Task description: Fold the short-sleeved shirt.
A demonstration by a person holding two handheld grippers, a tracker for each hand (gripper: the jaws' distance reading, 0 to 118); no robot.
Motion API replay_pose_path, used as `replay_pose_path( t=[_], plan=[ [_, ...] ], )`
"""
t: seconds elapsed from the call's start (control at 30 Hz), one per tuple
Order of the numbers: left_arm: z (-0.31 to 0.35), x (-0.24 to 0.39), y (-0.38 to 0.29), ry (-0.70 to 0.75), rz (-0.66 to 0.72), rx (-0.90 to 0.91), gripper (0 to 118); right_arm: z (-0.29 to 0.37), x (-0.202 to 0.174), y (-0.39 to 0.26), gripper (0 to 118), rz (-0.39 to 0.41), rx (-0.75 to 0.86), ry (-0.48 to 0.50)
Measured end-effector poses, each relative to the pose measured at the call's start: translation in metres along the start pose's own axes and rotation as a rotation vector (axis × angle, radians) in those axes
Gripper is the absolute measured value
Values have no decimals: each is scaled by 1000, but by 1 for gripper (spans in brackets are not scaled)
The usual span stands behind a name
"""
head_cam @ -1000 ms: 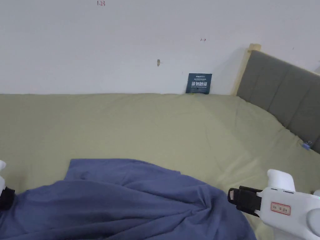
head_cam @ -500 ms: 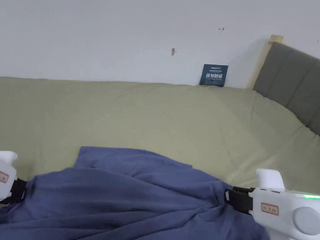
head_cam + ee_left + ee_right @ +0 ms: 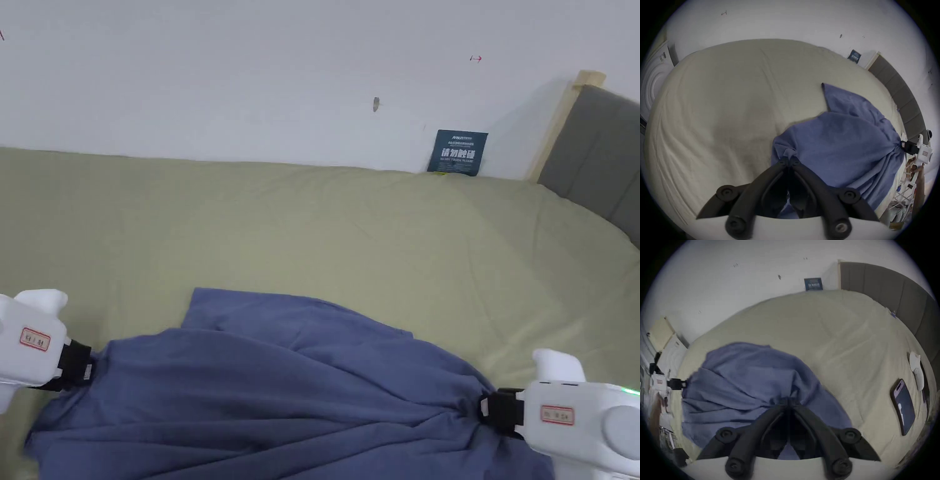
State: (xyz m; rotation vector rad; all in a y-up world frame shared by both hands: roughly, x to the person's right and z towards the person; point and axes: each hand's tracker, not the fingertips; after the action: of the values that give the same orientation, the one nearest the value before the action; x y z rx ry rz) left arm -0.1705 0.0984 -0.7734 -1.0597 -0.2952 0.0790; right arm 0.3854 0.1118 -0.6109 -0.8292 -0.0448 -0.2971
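From the head view, the blue shirt [image 3: 275,387] lies rumpled on the near part of the bed [image 3: 325,231], its far hem corner lying flat toward the wall [image 3: 250,75], with a broad stretch of bare green sheet beyond it up to the wall and to the grey headboard [image 3: 600,150] at the right. A small dark sign [image 3: 457,152] leans where sheet meets wall. The left gripper [image 3: 87,370] comes in level from the left edge, its black tip buried in a bunched corner of the shirt; the right gripper [image 3: 482,409] comes in level from the right and grips another bunched corner, so the cloth is stretched between the two. In the left gripper view, the left gripper's [image 3: 789,160] jaws are pressed together, pinching a gathered fold of shirt [image 3: 843,146], with open sheet to its left and the right gripper [image 3: 902,144] far off at the shirt's other end. In the right gripper view, the right gripper's [image 3: 788,400] jaws are likewise closed on puckered cloth of the shirt [image 3: 745,378]; bare sheet spreads to the right, where a phone [image 3: 903,407] lies near the bed's edge, well apart from the shirt, and the left gripper [image 3: 683,384] holds the far corner.
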Motion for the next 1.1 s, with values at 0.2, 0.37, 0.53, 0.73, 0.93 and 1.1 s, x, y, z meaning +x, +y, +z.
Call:
replay_pose_path(
  t=[0.2,0.37,0.53,0.73,0.93,1.1],
  plan=[
    [57,10,18,-114,9,171,0,61,-26,35,2,49,203,145],
    [120,16,42,-108,-28,341,0,99,-65,65,2,155,300,166],
    [181,10,70,-114,-18,453,0,114,-94,105,2,199,364,170],
    [242,7,104,-57,-69,529,0,125,-121,166,2,230,427,180],
    [284,6,140,24,-85,581,0,132,-149,230,2,276,477,171],
    [297,2,167,97,-75,627,0,135,-167,277,2,307,555,138]
  ],
)
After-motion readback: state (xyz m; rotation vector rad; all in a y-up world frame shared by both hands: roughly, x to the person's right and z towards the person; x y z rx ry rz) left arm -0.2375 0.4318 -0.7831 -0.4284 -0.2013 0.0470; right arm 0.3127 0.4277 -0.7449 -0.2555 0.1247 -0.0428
